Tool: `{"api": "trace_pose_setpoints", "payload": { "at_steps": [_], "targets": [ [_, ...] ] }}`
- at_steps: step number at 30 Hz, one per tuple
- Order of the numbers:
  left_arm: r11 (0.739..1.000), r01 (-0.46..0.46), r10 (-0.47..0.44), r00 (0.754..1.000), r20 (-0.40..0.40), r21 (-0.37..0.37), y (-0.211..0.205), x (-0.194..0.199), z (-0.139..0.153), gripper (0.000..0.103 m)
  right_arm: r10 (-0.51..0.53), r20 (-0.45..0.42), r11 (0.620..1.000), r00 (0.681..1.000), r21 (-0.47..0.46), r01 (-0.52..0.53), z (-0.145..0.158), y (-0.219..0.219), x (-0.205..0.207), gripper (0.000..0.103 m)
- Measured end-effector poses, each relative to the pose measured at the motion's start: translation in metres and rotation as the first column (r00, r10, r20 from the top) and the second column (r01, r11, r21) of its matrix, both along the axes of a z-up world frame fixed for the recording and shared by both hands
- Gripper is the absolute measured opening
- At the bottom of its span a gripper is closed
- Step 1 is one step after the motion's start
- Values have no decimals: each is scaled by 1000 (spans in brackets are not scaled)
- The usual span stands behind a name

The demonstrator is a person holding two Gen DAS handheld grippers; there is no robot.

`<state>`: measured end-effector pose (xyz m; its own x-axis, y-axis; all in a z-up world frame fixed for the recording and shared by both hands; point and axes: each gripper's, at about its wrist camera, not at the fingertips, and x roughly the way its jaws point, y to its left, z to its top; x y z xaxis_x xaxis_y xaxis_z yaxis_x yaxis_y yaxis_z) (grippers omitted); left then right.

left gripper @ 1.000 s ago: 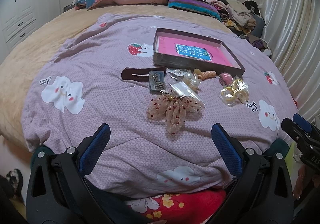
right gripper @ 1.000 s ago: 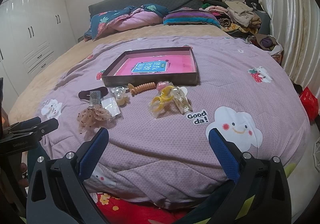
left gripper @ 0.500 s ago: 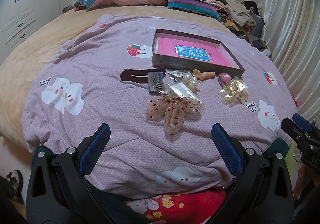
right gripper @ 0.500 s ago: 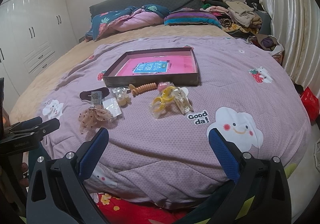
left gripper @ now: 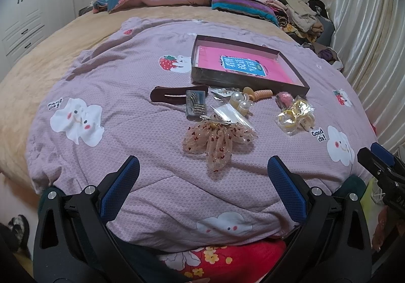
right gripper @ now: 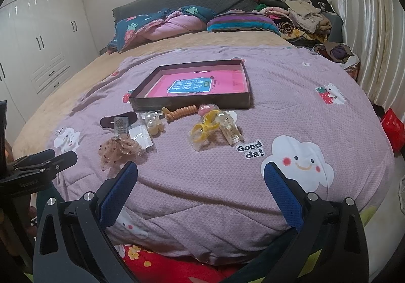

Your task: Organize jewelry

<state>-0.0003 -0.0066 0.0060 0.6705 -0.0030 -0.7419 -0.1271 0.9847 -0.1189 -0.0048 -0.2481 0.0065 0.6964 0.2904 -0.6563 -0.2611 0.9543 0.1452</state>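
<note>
Still, both grippers [left gripper: 202,176] [right gripper: 200,179] hover open, nothing moved.

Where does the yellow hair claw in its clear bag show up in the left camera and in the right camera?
Left wrist: the yellow claw lies right of centre, beside the tray's near right corner.
Right wrist: the yellow claw lies near the centre, just before the tray's front wall.
Shared landmark: the tray with the pink book inside.
</note>
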Motion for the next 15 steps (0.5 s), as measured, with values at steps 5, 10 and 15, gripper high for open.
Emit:
{"api": "trace_pose_setpoints", "payload": {
  "at_steps": [5, 10, 15],
  "targets": [
    [1000, 19, -19, 1000, -4, -3, -4, 12, -6, 95, -5, 2, 1000, 1000, -4, 5, 0, -7, 5, 99],
    [999, 43, -43, 999, -7, -25, -5, 25, -8, 95, -23, -2, 1000, 1000, -7, 23, -1, -15, 13, 99],
    [998, 42, -43, 999, -21, -38, -3, 41, -12, 95, -55, -4, 998, 998, -14, 55, -1, -25, 25, 99]
  ]
}}
